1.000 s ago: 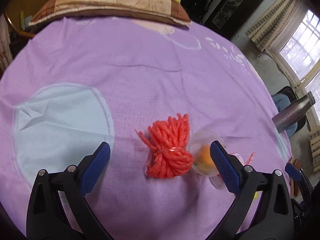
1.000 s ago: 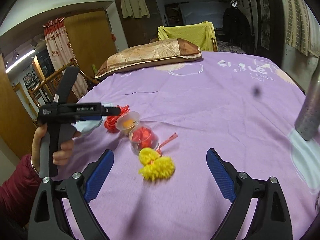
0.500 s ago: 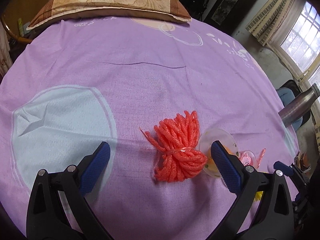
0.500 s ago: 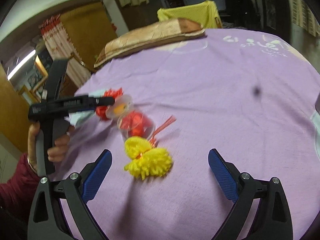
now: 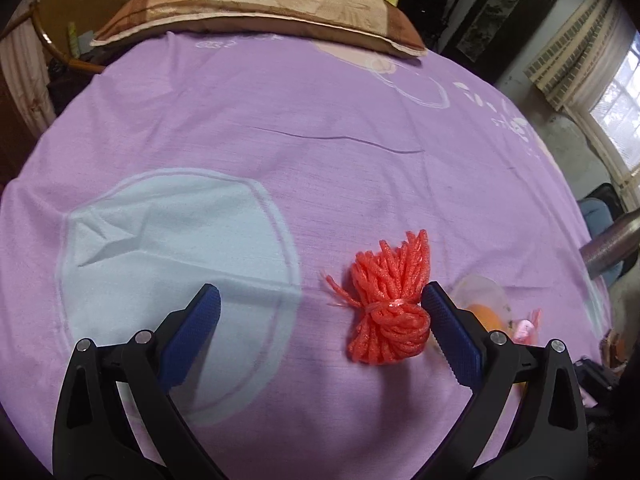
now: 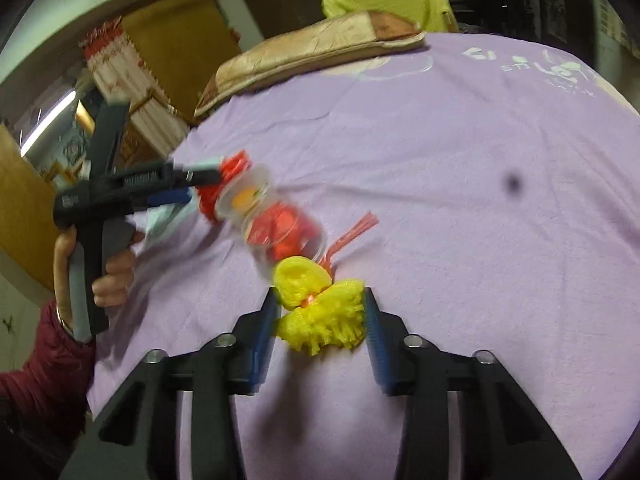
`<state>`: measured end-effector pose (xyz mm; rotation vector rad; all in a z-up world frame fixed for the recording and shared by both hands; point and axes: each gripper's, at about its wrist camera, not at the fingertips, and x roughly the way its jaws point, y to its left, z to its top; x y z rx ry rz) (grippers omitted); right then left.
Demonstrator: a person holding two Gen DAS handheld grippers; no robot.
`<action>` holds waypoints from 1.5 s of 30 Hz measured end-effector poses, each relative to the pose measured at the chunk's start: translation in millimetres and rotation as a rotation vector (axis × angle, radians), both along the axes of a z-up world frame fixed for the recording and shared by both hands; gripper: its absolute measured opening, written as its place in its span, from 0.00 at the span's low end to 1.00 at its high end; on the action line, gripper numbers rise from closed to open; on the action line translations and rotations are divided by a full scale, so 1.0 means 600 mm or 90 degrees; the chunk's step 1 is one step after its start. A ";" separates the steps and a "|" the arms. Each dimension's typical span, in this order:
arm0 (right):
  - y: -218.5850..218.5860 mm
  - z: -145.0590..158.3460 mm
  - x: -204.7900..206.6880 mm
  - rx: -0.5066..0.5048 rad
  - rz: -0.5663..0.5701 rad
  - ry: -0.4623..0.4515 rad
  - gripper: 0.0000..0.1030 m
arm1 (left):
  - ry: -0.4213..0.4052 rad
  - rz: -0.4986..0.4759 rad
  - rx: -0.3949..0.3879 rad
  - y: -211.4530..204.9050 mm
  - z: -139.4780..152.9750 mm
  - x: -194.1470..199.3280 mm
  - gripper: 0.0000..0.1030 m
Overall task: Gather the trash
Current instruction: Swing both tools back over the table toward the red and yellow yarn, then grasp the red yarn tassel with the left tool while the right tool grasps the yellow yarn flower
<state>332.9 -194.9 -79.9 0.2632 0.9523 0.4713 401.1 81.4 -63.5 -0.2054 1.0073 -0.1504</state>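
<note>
A yellow yarn bundle point(image 6: 320, 312) lies on the purple bedsheet point(image 6: 460, 200). My right gripper point(image 6: 320, 320) is closing on it, and both blue pads touch its sides. Just beyond it are a clear cup with red scraps point(image 6: 288, 228), a clear cup with something orange inside point(image 6: 244, 196) and a pink strip point(image 6: 352, 236). My left gripper point(image 5: 320, 312) is open over the sheet with nothing between its pads. A red yarn bundle point(image 5: 390, 312) lies just inside its right finger point(image 5: 448, 328). In the right wrist view a hand in a dark red sleeve holds the left gripper point(image 6: 204, 186) beside the red yarn point(image 6: 236, 162).
A brown and gold pillow point(image 5: 256, 0) lies across the far end of the bed. A metal bottle point(image 5: 608, 248) stands at the right edge. A pale blue round print point(image 5: 160, 248) marks the sheet on the left. Yellow cloth point(image 6: 384, 4) hangs behind the pillow.
My right gripper came down over the yellow bundle and its jaws closed in from wide open. The left gripper's view shifted slightly, so the red yarn now lies against its right finger.
</note>
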 end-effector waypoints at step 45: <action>-0.077 0.003 0.003 0.032 -0.120 -0.012 0.64 | -0.025 -0.038 -0.002 -0.024 -0.003 0.001 0.81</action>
